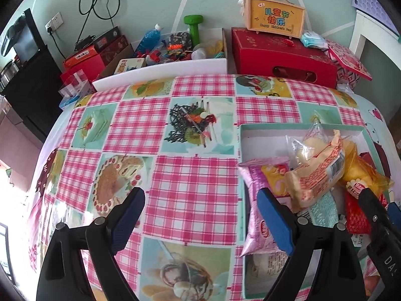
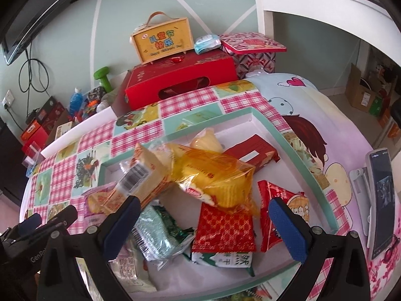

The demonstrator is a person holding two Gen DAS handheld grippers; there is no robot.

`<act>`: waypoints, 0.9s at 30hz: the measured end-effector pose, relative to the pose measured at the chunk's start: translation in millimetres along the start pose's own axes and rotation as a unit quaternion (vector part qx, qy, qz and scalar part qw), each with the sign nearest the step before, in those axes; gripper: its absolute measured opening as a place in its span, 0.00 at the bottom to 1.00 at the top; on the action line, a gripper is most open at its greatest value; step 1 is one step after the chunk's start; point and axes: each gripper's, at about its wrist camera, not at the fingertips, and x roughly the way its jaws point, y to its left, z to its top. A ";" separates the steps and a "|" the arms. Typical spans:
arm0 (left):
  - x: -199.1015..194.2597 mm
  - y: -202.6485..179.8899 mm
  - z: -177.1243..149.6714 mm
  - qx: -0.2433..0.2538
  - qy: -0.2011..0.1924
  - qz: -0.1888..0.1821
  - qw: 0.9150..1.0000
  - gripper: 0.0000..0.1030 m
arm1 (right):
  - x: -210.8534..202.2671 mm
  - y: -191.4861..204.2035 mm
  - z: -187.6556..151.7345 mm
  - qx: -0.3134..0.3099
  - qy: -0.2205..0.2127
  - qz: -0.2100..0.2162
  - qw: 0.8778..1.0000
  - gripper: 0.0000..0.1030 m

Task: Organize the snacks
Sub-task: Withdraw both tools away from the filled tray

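A shallow white tray (image 2: 295, 148) with a mint-green rim lies on the pink plaid tablecloth (image 1: 190, 183), near the cloth's right edge, and it holds the heap of snack packets. On top of the heap a clear orange bag of yellow snacks (image 2: 213, 173) lies slantwise, beside a cream packet with a barcode (image 2: 142, 175) that leans over the tray's left side. Under them lie a red patterned packet (image 2: 223, 228), a silver-green packet (image 2: 155, 230) and a red triangular packet (image 2: 280, 200); a dark red box (image 2: 253, 150) sits toward the tray's far corner. A pink packet (image 1: 255, 215) hangs over the tray's left rim onto the cloth.

The left gripper (image 1: 200, 218) hovers over the bare cloth at the tray's left rim, its jaws spread wide with nothing between them; one blue pad is above the pink packet. The right gripper (image 2: 203, 225) hangs over the middle of the heap, jaws likewise wide apart, straddling the red patterned packet and the silver-green one without pressing on either.

Beyond the cloth's far edge stand a red gift box (image 1: 283, 55) and a yellow carry case (image 1: 275, 16).
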 end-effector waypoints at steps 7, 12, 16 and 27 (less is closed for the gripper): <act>3.0 16.5 -12.7 -0.002 0.003 -0.002 1.000 0.88 | -6.1 16.1 -11.9 -0.027 0.001 0.000 1.000 1.00; 2.4 27.1 -23.1 -0.009 0.008 0.001 1.000 0.88 | -12.3 28.6 -19.6 -0.045 -0.004 0.001 0.999 1.00; -0.7 36.6 -31.9 -0.013 0.012 0.010 1.000 0.88 | -17.0 35.8 -26.0 -0.052 -0.007 0.006 0.999 1.00; -10.3 63.5 -59.0 -0.023 0.024 0.020 0.999 0.88 | -30.5 45.8 -53.0 -0.069 -0.008 0.009 0.998 1.00</act>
